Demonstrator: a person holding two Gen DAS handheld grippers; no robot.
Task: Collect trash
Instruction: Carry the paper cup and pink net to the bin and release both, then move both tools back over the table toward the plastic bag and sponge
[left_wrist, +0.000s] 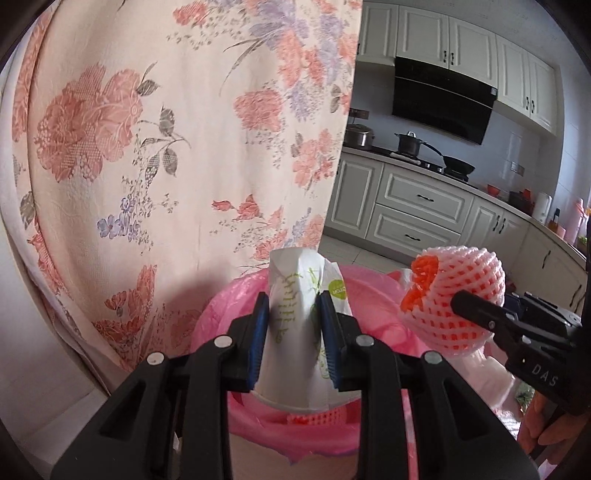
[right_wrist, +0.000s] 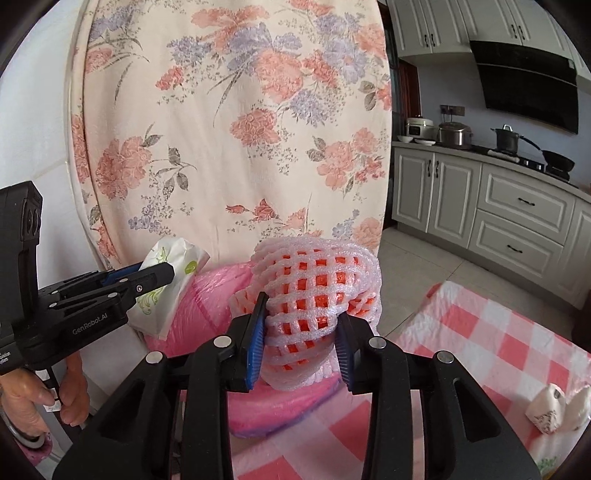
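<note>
My left gripper is shut on a white tissue packet with green print, held upright over a bin lined with a pink bag. My right gripper is shut on a white foam fruit net with orange inside, held over the same pink-lined bin. The net and the right gripper's finger show at the right of the left wrist view. The tissue packet and left gripper show at the left of the right wrist view.
A floral cloth hangs right behind the bin. A pink-and-white checked tablecloth lies to the right, with crumpled paper on it. Kitchen cabinets and a stove with pots stand at the back right.
</note>
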